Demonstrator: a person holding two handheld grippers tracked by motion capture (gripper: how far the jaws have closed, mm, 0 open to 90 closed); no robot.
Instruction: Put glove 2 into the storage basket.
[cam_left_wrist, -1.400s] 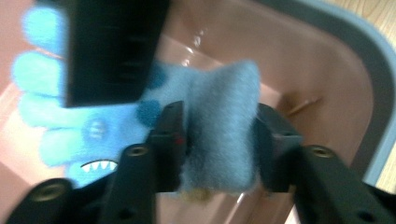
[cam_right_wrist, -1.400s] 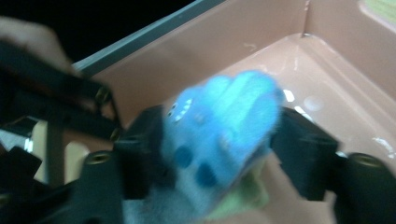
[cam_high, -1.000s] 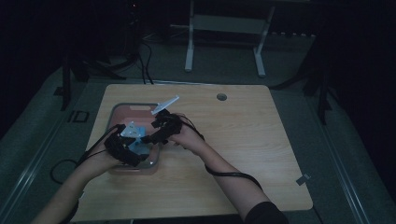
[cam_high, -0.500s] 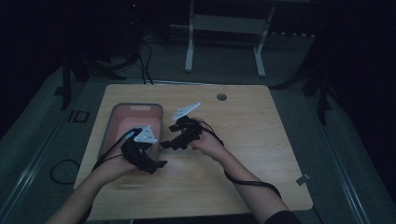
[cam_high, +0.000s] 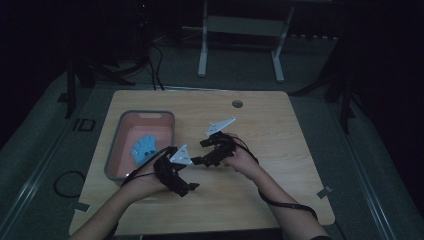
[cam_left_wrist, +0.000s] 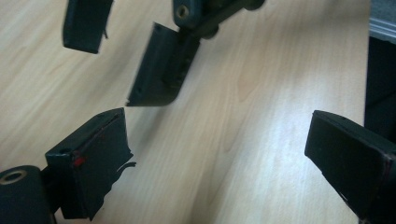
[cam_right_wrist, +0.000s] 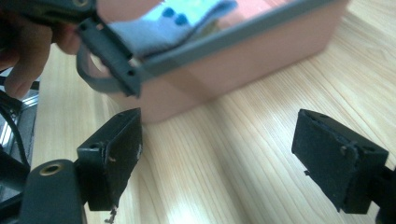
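Dim room, wooden table (cam_high: 280, 150). Pink bin (cam_high: 116, 150) with grey rim sits on table's left half; blue cloth (cam_high: 144, 147) with darker dots lies inside bin. Left gripper (cam_high: 186, 188) just right of bin's near corner, over bare wood, jaws spread wide after just opening, nothing between them. Right gripper (cam_high: 200, 152) farther right of bin, close beside left gripper, jaws spread, empty. Right gripper view: bin wall (cam_right_wrist: 261, 60) ahead, cloth (cam_right_wrist: 177, 21) showing above rim.
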